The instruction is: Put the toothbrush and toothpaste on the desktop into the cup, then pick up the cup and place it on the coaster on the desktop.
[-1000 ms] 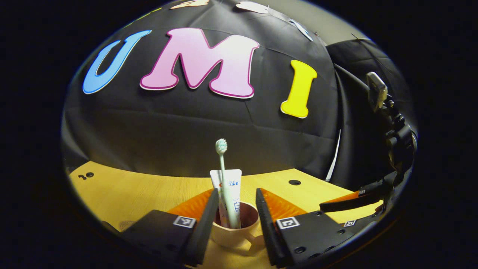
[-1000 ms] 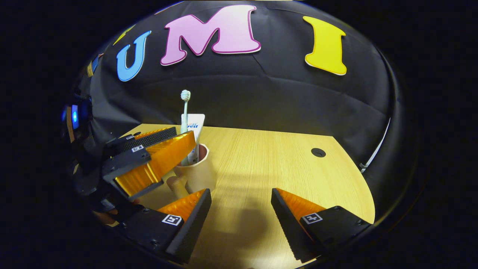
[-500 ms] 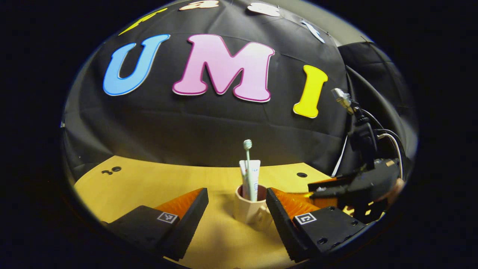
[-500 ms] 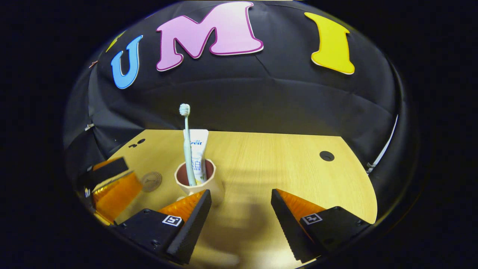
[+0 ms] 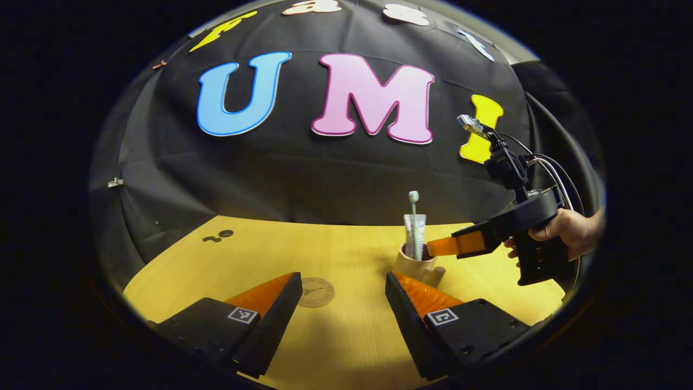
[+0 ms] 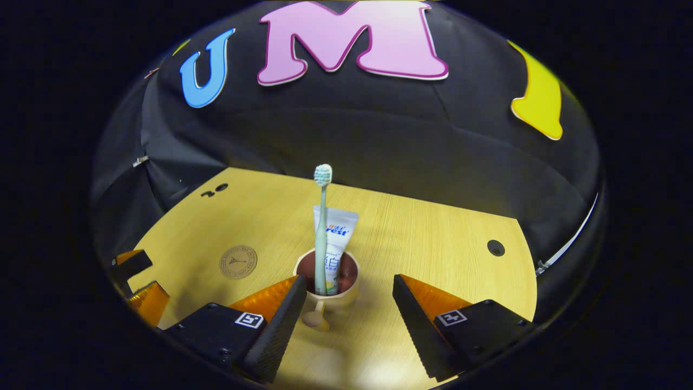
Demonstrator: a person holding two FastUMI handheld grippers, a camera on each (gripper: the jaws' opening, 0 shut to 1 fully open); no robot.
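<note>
Standing upright at lower centre of the right gripper view, the cup (image 6: 328,286) holds the toothbrush (image 6: 321,233) and the toothpaste (image 6: 335,246), both leaning against its far rim. Its lower wall and handle are partly cut off behind the right gripper (image 6: 346,319), whose fingers stand wide apart on either side of the cup without touching it. The coaster (image 6: 238,262) lies flat on the desk (image 6: 422,244) to the left of the cup, apart from it and bare. At the lower left edge of that view, only two finger ends of the left gripper (image 6: 135,281) poke in, the rest cut off.

From the left gripper view, the left gripper (image 5: 344,314) is wide open over the desk (image 5: 216,265), gripping nothing, with the coaster (image 5: 316,292) between its fingers. Right of centre sits the cup (image 5: 416,265), its right side hidden behind the right gripper (image 5: 449,246), held by a hand (image 5: 563,233). The toothbrush (image 5: 414,216) and toothpaste (image 5: 416,235) are small and hard to make out.
</note>
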